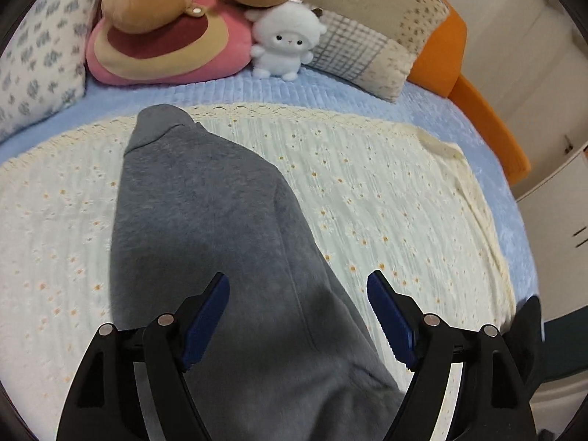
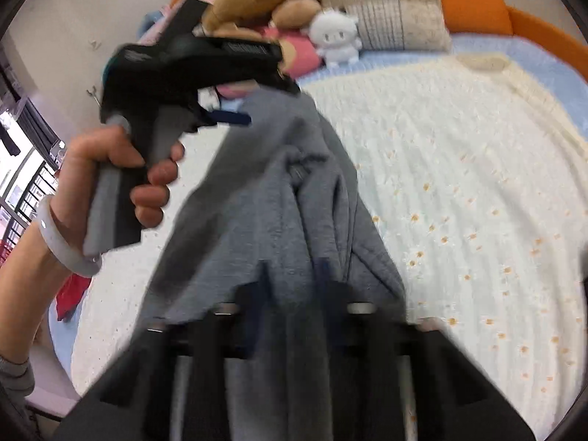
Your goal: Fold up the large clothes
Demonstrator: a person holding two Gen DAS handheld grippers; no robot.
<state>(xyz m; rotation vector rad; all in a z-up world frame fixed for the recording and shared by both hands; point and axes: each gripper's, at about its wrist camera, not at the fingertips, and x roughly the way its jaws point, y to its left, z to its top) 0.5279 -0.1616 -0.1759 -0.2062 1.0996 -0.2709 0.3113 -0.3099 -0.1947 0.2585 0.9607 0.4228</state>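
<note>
A grey garment [image 1: 205, 220] lies stretched across the cream flowered blanket [image 1: 386, 191] on the bed, its far end near the blanket's lace edge. The left gripper [image 1: 297, 294] hovers over it with jaws wide apart, gripping nothing. The right gripper [image 2: 294, 275] is clamped on bunched grey cloth. Along the bed's head edge sit a white plush [image 1: 281, 44], a pink cushion [image 1: 165, 51] and pillows [image 1: 367, 40].

Grey garment [image 1: 205, 220] lies lengthwise on cream blanket [image 1: 367, 183]; left gripper [image 1: 297, 294] jaws apart above it.
</note>
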